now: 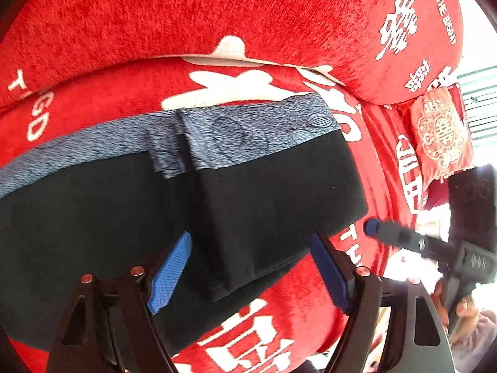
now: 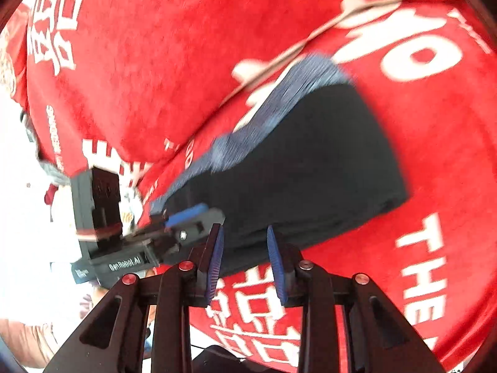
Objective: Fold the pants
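The pants (image 1: 264,192) — dark fabric with a blue patterned waistband (image 1: 248,130) — lie folded on a red cover (image 1: 155,15) with white lettering, filling the centre and left of the left wrist view. The left gripper (image 1: 248,264) hovers at the lower centre with its blue pads (image 1: 169,276) spread wide, holding nothing. In the right wrist view the right gripper (image 2: 243,261) sits at the bottom centre — partly open, empty, at the pants' near edge.
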Demonstrator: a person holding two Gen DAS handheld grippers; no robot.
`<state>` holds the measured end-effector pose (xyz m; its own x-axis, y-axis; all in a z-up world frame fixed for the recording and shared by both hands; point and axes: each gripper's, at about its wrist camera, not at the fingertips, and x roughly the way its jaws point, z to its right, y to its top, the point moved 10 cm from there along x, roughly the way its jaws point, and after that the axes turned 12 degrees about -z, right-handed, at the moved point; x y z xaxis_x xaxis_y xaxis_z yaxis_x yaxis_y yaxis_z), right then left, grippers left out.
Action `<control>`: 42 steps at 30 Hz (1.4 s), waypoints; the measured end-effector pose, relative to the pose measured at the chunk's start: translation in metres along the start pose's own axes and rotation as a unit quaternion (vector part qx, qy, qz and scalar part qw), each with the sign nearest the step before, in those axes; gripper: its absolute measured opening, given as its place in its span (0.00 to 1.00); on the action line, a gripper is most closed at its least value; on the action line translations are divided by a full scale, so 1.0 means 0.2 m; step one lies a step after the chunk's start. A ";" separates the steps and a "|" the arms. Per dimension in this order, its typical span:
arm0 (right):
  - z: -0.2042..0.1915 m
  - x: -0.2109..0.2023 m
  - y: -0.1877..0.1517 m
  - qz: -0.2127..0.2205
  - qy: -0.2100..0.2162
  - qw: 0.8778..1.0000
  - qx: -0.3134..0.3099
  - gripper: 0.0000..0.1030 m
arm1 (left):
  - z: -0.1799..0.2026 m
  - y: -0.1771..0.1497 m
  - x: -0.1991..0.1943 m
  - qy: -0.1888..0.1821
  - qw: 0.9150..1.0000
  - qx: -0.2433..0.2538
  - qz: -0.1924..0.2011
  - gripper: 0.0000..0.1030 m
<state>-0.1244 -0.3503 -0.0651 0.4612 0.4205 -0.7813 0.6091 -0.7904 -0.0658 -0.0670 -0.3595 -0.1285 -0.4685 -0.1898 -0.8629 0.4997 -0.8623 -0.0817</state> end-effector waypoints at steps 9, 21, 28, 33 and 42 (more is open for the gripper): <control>0.13 -0.04 0.06 0.013 0.018 0.999 0.046 0.33 | 0.06 0.01 0.05 -0.020 1.000 0.004 -0.019 0.44; 0.23 -0.13 0.49 0.009 -0.076 0.996 -0.037 0.77 | -0.03 -0.02 0.13 0.027 0.999 -0.002 -0.030 0.07; 0.33 0.08 0.58 -0.060 0.010 0.998 0.029 0.41 | -0.04 -0.07 0.09 0.047 0.999 0.007 -0.023 0.07; 0.37 0.12 0.58 -0.074 -0.158 0.984 -0.032 0.48 | -0.05 -0.07 0.10 0.054 0.998 0.002 -0.014 0.08; 0.22 0.09 0.53 -0.018 -0.295 0.949 -0.106 0.71 | -0.16 -0.08 -0.05 0.097 0.994 -0.030 0.028 0.63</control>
<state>-0.0796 -0.4464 -0.1144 0.0338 0.0739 -0.9967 0.7624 -0.6467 -0.0221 -0.0471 -0.3283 -0.1337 -0.2928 -0.1380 -0.9462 0.5659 -0.8227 -0.0551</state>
